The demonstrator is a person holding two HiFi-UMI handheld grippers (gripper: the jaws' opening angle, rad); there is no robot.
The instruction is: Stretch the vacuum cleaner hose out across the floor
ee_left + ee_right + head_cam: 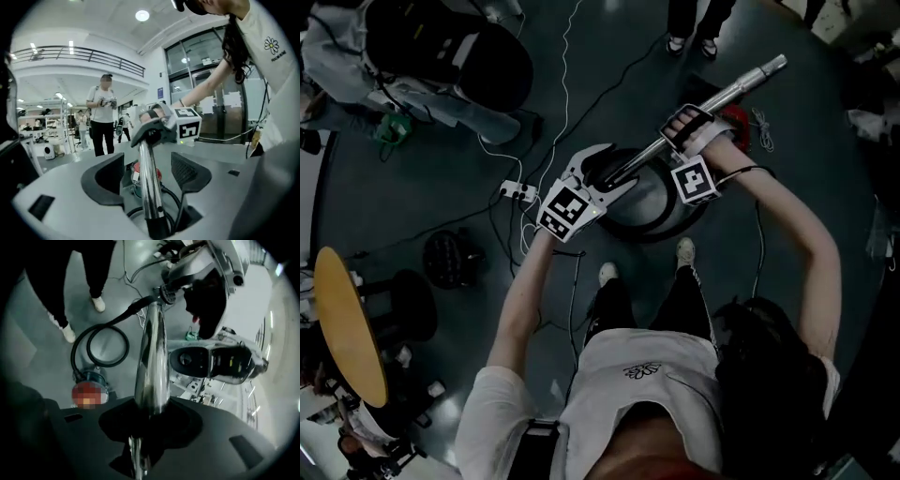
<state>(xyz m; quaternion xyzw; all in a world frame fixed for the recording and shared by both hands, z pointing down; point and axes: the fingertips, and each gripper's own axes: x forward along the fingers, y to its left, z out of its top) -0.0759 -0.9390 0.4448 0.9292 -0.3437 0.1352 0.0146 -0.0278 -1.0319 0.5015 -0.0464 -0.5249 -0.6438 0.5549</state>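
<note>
Chrome wand (741, 86) slants through both claws. The right claw (151, 413) is clamped on it, and the left claw (149, 176) stands open round its lower end. From there the black hose (101, 345) drops away, coiled on the floor (40, 331), nearer the left hand.

White short-sleeved T-shirt (609, 403) with a small flower print (642, 370), black trousers (689, 295), white shoes (607, 273). Pale grey left claw (148, 176) with black pads (104, 180), dark right claw (150, 420), each bearing a black-and-white marker cube (563, 208).
</note>
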